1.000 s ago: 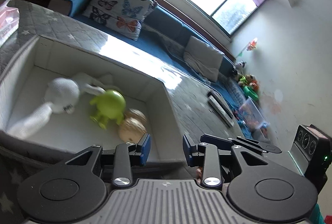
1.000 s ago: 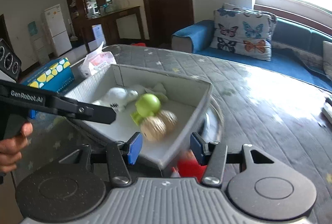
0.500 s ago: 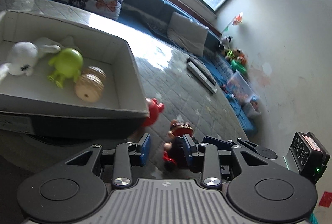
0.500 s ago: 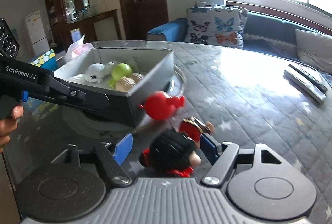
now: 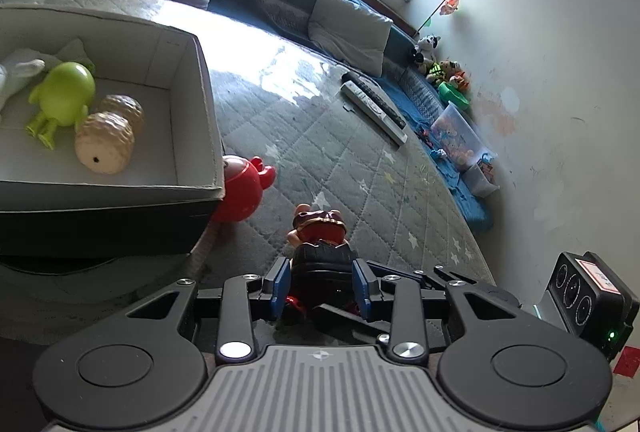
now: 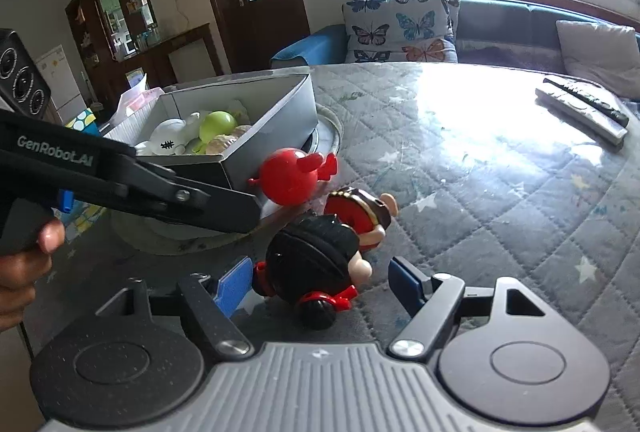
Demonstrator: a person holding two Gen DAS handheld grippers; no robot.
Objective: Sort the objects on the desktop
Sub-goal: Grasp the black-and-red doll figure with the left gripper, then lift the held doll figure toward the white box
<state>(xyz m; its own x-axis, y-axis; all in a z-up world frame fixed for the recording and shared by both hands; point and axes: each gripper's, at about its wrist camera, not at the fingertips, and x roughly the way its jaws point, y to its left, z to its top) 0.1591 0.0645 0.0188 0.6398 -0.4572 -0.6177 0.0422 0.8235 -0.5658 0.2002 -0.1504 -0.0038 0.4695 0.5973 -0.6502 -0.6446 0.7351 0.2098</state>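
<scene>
At far left the grey box [image 5: 192, 80] holds a green figure [image 5: 66, 94] and two tan balls [image 5: 105, 142]. A red round toy [image 5: 242, 190] touches its corner. Further right, the black-haired doll [image 5: 322, 264] lies on the quilted table [image 5: 360, 168], between the left gripper's [image 5: 320, 286] blue pads, which appear to touch it. The right gripper [image 6: 324, 282] is spread wide around the same doll

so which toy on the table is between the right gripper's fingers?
The black-haired doll, lying down inside the open right gripper; the red round toy sits by the grey box.
</scene>
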